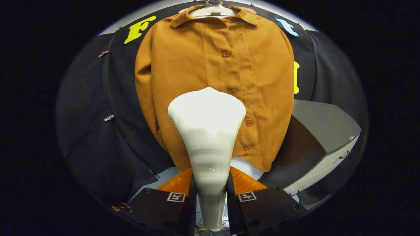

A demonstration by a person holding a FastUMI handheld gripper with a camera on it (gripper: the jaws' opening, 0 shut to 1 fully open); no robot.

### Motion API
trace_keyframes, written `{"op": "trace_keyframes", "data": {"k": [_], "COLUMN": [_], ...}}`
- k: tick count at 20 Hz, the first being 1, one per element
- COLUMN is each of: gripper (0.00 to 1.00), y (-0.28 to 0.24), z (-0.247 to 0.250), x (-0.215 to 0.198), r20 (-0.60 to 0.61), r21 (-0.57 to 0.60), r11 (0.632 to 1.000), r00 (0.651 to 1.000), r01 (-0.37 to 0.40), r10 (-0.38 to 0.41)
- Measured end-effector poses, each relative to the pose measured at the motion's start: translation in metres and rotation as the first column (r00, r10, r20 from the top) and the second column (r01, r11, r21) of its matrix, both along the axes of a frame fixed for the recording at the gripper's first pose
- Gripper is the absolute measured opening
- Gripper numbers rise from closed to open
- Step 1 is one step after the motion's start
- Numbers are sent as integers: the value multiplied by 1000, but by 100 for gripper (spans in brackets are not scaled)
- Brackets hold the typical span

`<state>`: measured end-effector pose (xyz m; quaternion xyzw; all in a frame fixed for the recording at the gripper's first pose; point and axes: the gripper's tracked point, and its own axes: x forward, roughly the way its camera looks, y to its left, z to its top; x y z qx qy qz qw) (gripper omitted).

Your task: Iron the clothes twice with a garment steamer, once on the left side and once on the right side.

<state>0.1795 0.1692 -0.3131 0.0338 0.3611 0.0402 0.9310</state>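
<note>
steamer held up in front of the hanging shirt

off to the left of the fingers, the black cloth wall (pixel 88 131) is hanging with a few small clips pinned to it. the gripper (pixel 211 193) is pointing forward, and both fingers are pressing in on the narrow neck of the white steamer (pixel 207 131), one on each side, so the steamer is sitting squarely between them. its wide, flat head is fanning out just ahead of the fingers and is covering the lower middle of the orange shirt (pixel 213 65). whether the head is touching the fabric or hanging just in front of it cannot be told. the shirt is hanging beyond the fingers on a white hanger (pixel 213 10), buttoned down the front, collar up top, sleeves falling at both sides. beyond the fingers to the right, a grey cabinet (pixel 325 137) is standing beside the shirt's right edge, with a handle on its pale front.
</note>
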Motion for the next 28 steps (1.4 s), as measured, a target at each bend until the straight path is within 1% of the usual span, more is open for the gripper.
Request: {"op": "trace_keyframes", "data": {"k": [3, 6, 11, 16, 19, 22, 26, 28], "gripper": [43, 43, 42, 42, 42, 42, 42, 42], "y": [-30, -67, -121, -153, -173, -181, -169, -162], "z": [41, 91, 176, 236, 260, 273, 279, 281], "x": [8, 19, 21, 0, -13, -27, -37, -37], "r20": [73, 169, 341, 448, 503, 530, 553, 553], "r21": [17, 6, 0, 0, -8, 12, 41, 60], "r11": [1000, 999, 997, 997, 996, 996, 999, 998], "r00": [997, 984, 938, 892, 861, 845, 832, 832], "r01": [21, 47, 72, 74, 84, 86, 33, -2], "r10": [-22, -47, -68, -66, -69, -79, -51, -31]}}
